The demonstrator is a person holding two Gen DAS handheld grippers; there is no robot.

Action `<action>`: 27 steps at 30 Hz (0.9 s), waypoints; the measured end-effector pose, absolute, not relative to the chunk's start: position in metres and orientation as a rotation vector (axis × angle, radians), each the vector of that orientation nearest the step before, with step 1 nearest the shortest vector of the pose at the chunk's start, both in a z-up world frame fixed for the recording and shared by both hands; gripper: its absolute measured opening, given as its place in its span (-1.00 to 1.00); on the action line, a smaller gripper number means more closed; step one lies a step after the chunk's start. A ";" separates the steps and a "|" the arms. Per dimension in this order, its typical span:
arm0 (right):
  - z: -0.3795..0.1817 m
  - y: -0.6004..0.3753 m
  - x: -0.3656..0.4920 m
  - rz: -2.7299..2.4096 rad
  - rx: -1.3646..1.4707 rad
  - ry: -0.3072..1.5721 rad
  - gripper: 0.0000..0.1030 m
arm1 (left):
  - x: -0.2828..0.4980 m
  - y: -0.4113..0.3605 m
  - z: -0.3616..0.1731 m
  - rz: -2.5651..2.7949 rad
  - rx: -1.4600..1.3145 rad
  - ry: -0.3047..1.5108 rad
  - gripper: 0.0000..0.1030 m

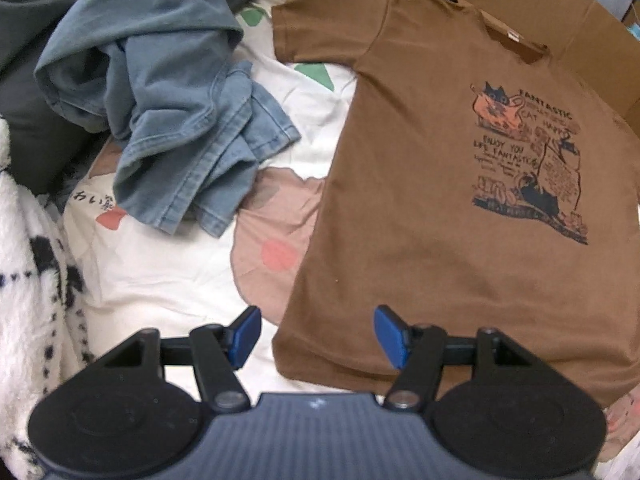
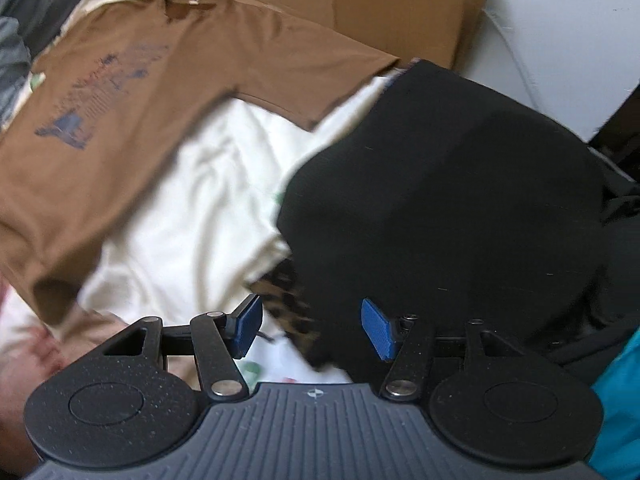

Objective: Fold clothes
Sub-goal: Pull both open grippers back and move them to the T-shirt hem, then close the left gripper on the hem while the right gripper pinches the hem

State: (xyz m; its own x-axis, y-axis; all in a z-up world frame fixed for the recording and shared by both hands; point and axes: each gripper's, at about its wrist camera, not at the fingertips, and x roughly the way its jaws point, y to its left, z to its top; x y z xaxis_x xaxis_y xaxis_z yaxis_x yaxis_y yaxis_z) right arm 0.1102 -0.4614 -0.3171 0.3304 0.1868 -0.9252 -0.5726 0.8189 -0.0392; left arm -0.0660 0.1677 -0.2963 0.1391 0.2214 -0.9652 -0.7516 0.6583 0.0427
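Your left gripper and right gripper both gape empty; the brown cat-print T-shirt lies flat on the bedsheet.

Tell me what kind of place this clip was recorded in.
Most likely a bedroom at home, with clothes laid out on a bed: a brown T-shirt spread flat on a printed bedsheet, a heap of blue garments beside it, and a fluffy white blanket at the edge.
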 end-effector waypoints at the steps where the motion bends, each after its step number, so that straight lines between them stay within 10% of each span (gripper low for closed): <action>1: -0.318 -0.464 0.111 0.512 -0.394 1.131 0.21 | -0.065 0.167 -0.300 0.753 -0.518 1.246 0.26; 27: -0.330 -0.397 0.035 0.598 -0.189 1.124 0.14 | -0.093 0.170 -0.380 0.710 -0.454 1.314 -0.18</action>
State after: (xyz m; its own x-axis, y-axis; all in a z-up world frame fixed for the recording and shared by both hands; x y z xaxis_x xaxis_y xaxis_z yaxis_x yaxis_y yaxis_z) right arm 0.0353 -0.3970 -0.3305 0.2958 0.3534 -0.8875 -0.5383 0.8291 0.1507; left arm -0.0932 0.1700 -0.3803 0.0936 0.2123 -0.9727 -0.6974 0.7113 0.0881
